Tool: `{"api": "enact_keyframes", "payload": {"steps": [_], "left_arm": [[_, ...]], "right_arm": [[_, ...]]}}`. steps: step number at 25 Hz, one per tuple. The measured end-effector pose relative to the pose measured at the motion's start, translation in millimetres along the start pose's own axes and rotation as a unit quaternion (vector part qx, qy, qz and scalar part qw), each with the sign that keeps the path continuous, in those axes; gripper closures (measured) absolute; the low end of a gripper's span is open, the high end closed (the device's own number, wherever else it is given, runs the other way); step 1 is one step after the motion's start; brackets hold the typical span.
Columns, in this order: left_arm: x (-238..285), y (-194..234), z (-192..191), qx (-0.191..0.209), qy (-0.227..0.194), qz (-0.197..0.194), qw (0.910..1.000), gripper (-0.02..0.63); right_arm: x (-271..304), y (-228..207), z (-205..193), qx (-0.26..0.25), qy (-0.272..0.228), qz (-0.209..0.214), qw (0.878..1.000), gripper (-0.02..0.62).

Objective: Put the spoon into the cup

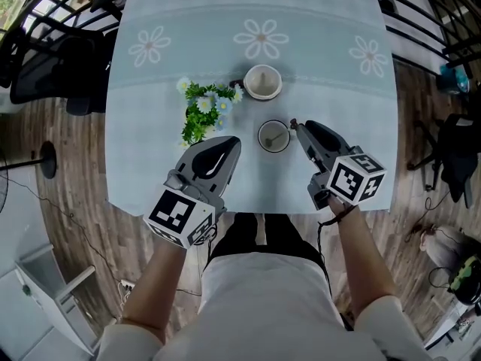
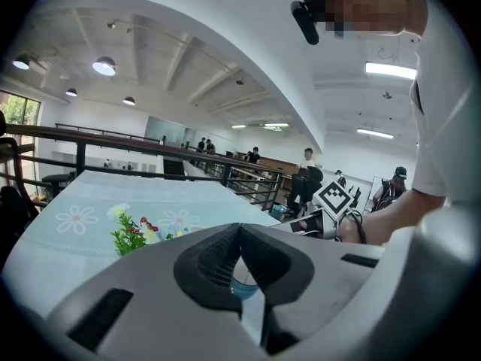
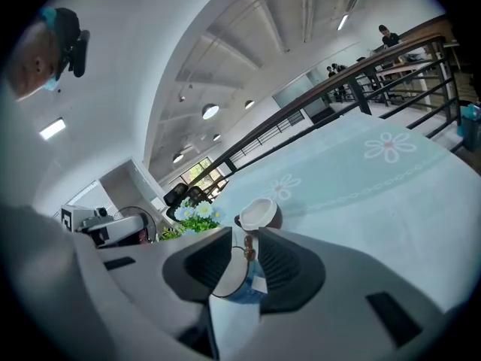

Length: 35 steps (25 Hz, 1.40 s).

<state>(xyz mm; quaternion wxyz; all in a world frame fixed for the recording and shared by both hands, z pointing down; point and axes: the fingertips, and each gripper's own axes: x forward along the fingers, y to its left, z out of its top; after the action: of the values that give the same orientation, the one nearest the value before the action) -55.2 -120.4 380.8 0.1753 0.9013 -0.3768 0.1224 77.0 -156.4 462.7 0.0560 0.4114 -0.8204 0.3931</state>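
The spoon (image 1: 279, 134) is sitting with its round end inside the cup (image 1: 261, 130), and the right gripper (image 1: 294, 124) is pinching its handle. If that gripper is tugging sideways while letting go, the cup could be tipping over or sliding toward the flowers (image 1: 203, 111). The left gripper (image 1: 233, 140), its jaws pressed together, is near the cup and not steadying it.

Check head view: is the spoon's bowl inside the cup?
Yes, the spoon sits inside the cup, its handle leaning toward the right gripper.
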Motion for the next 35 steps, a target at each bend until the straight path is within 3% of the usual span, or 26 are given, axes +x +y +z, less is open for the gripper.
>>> {"api": "enact_keyframes", "payload": {"steps": [9, 22, 35], "left_arm": [[-16, -10, 24, 0.016, -0.014, 0.005, 0.9998, 0.584], [-44, -24, 58, 0.042, -0.041, 0.009, 0.9982, 0.584], [-65, -30, 74, 0.057, -0.055, 0.006, 0.9968, 0.584]], "right_arm": [[-34, 18, 25, -0.012, -0.026, -0.001, 1.000, 0.494], [-72, 89, 59, -0.064, -0.057, 0.062, 0.994, 0.535], [-88, 138, 60, -0.090, -0.063, 0.102, 0.989, 0.568]]}}
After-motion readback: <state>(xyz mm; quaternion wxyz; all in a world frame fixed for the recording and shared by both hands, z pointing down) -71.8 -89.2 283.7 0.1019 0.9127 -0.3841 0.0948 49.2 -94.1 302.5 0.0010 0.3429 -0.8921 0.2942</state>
